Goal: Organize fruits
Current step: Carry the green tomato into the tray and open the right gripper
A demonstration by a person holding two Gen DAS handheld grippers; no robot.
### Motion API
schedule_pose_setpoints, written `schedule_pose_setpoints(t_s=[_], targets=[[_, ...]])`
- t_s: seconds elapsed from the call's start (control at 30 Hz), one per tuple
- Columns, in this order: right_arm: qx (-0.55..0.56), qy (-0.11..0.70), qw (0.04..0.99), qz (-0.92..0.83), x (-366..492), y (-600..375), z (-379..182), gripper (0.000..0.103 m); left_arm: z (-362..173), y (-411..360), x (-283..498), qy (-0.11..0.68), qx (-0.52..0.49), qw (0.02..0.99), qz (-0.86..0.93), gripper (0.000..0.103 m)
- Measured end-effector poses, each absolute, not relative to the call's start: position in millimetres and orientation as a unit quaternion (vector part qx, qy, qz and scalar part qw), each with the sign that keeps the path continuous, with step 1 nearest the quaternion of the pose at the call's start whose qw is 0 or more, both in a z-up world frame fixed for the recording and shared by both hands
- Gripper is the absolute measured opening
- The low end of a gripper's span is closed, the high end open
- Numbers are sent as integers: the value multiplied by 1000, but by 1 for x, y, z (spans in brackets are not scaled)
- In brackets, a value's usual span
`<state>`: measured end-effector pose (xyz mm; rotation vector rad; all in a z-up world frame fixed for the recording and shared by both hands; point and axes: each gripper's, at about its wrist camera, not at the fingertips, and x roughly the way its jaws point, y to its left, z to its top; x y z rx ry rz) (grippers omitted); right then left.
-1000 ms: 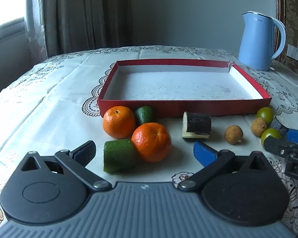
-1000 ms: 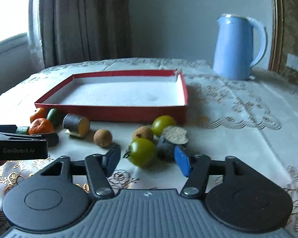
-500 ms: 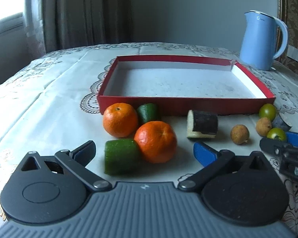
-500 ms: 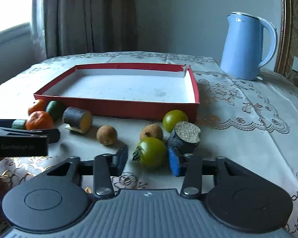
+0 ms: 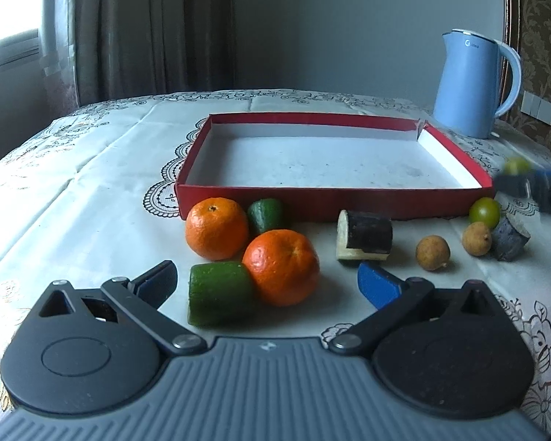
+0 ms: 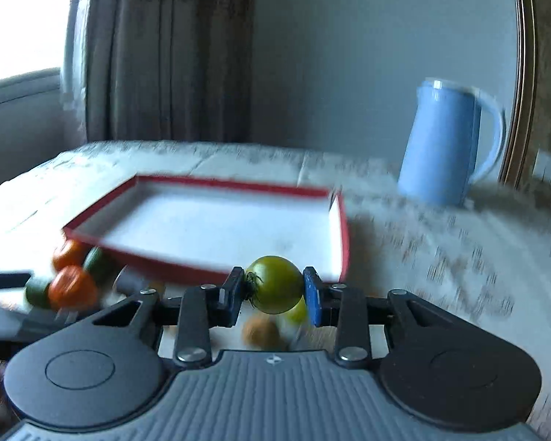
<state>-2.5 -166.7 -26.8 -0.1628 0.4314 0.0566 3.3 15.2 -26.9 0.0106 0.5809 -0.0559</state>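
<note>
My right gripper is shut on a green tomato and holds it lifted at the near right corner of the red tray; it shows blurred in the left wrist view. My left gripper is open just above the cloth, with a cucumber piece and an orange between its fingers. A second orange, a smaller green piece, a dark eggplant piece, two brown longans, a green lime and a dark chunk lie before the red tray.
A blue kettle stands at the back right of the table, behind the tray. A lace tablecloth covers the table. Curtains and a window are behind on the left.
My right gripper has closed on the green tomato and lifted it up off the cloth toward the tray. My left gripper has stayed open and moved slightly.
</note>
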Motion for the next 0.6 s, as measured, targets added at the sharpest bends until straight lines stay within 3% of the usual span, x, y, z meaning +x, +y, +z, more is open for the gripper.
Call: schedule_pose_setpoints(t_s=[0.27,0.6], targets=[[-81,236,968,12,77,-166,-34,33,-28,13,2,283,9,958,-34,103],[-85,263,961,12,115,-166,-45,33,-27,12,1,281,11,959,-36,103]])
